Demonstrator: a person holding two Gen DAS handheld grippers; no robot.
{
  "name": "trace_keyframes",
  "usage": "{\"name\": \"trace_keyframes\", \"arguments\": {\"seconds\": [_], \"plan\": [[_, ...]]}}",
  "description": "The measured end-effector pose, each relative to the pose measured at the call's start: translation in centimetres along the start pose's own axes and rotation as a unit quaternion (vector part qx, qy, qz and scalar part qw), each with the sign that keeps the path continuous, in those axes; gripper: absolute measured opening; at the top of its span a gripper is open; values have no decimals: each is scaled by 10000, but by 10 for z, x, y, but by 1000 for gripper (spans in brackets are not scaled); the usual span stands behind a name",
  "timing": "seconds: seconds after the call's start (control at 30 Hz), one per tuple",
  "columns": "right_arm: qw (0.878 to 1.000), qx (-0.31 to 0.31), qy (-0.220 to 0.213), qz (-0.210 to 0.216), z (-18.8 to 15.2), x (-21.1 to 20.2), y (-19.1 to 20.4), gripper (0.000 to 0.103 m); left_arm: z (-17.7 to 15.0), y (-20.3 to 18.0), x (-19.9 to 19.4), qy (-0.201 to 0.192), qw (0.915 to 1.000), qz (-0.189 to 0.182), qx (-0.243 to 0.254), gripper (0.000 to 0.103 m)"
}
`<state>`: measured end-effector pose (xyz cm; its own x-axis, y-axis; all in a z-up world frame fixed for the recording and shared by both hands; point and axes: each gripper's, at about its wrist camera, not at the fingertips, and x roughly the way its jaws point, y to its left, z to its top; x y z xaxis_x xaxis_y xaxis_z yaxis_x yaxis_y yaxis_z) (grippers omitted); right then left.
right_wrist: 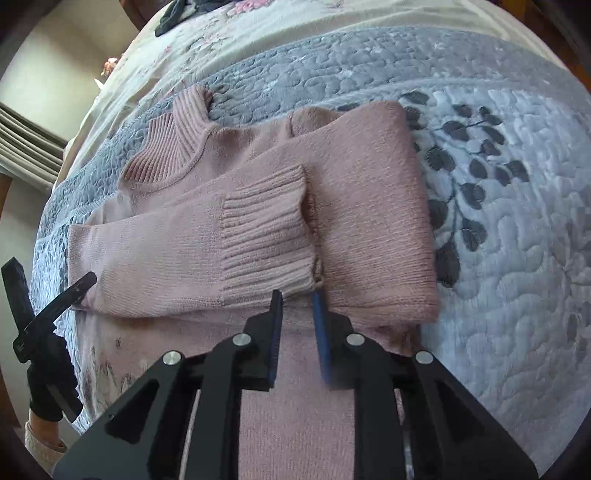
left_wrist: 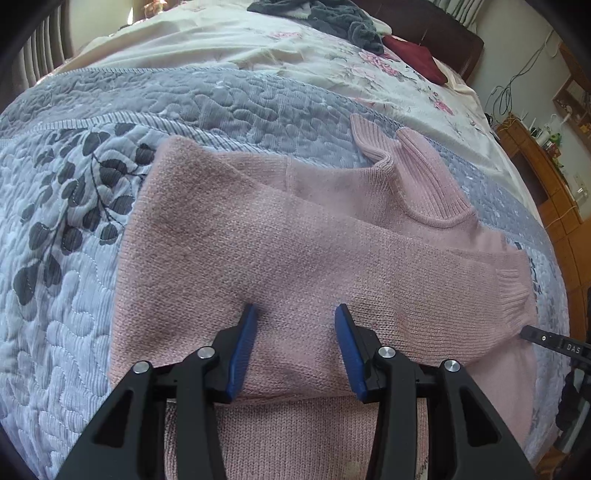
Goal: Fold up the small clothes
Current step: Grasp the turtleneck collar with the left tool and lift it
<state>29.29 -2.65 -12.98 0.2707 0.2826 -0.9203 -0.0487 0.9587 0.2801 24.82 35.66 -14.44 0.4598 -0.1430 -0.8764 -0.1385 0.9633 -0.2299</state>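
Both sleeves folded across pink sweater (left_wrist: 280, 236) (quilt (left_wrist: 66, 280) bare around).

The pink knitted turtleneck sweater (left_wrist: 332, 236) lies flat on the grey-blue quilted bedspread with a leaf pattern (left_wrist: 66, 229), both sleeves folded across its chest, one ribbed cuff (right_wrist: 269, 236) on top. Behind the bedspread lies a cream floral sheet (left_wrist: 332, 62), with a dark grey crumpled garment (left_wrist: 340, 18) and a dark red cloth (left_wrist: 417, 55) farther back.
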Motion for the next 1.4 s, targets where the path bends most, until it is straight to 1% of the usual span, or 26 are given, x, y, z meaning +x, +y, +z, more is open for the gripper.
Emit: {"name": "trace_keyframes", "arguments": {"seconds": [0.07,0.13,0.23,0.3,0.37,0.43,0.47,0.57,0.67,0.73,0.77,0.8,0.83,0.87,0.9,0.93,1.0,1.03,1.1,1.17,1.27,1.3,1.4], "plan": [[9996,-88,-252,90,6,-15,4,18,4,-10,-13,-195,9997,-156,16,45],[9988,-246,-336,273,15,-20,14,18,9,-23,-17,-266,9993,-226,109,47],[9980,-458,-217,385,27,-6,32,18,12,-43,-4,-119,9992,-173,349,48],[9985,-519,-98,165,33,9,34,18,9,-46,9,34,9993,-90,361,48],[9988,-482,-13,-53,33,20,28,18,4,-42,19,130,9993,-33,352,48],[9991,-379,115,-124,28,29,16,20,-2,-38,22,59,9989,-90,456,48],[9992,-348,167,-107,24,33,9,19,-4,-37,23,32,9985,-107,540,48],[9995,-233,109,165,16,36,-3,18,-8,-38,25,-32,9973,-88,722,48],[9993,-304,154,132,16,36,-1,19,-7,-39,26,-26,9971,-103,759,49],[9989,-369,279,96,22,34,2,19,-2,-38,24,93,9976,-180,665,49],[9988,-368,302,109,25,30,4,19,4,-37,21,182,9977,-242,600,49],[9988,-396,234,154,30,24,6,22,11,-38,16,206,9976,-331,570,49],[9987,-447,124,201,39,17,10,24,20,-39,10,113,9974,-402,579,49],[9984,-482,29,299,49,12,15,28,32,-41,4,-28,9973,-415,601,50],[9979,-481,-33,443,60,8,20,35,47,-43,0,-137,9973,-428,583,55],[9972,-467,-82,580,73,6,26,38,63,-45,0,-193,9973,-473,529,57],[9958,-562,-96,712,102,12,42,47,95,-47,11,-121,9977,-547,388,65],[9954,-632,-85,708,115,18,51,48,109,-47,20,-29,9982,-522,305,66],[9955,-699,4,642,142,38,68,57,133,-47,44,205,9979,-601,105,66],[9953,-699,108,661,164,60,78,59,150,-45,67,375,9971,-655,-124,66],[9953,-679,278,630,189,94,93,59,162,-43,99,650,9934,-830,-458,66],[9952,-679,330,620,195,105,97,62,163,-43,108,738,9924,-841,-513,66],[9950,-715,429,557,205,129,106,63,163,-45,126,765,9910,-934,-579,64]]}}
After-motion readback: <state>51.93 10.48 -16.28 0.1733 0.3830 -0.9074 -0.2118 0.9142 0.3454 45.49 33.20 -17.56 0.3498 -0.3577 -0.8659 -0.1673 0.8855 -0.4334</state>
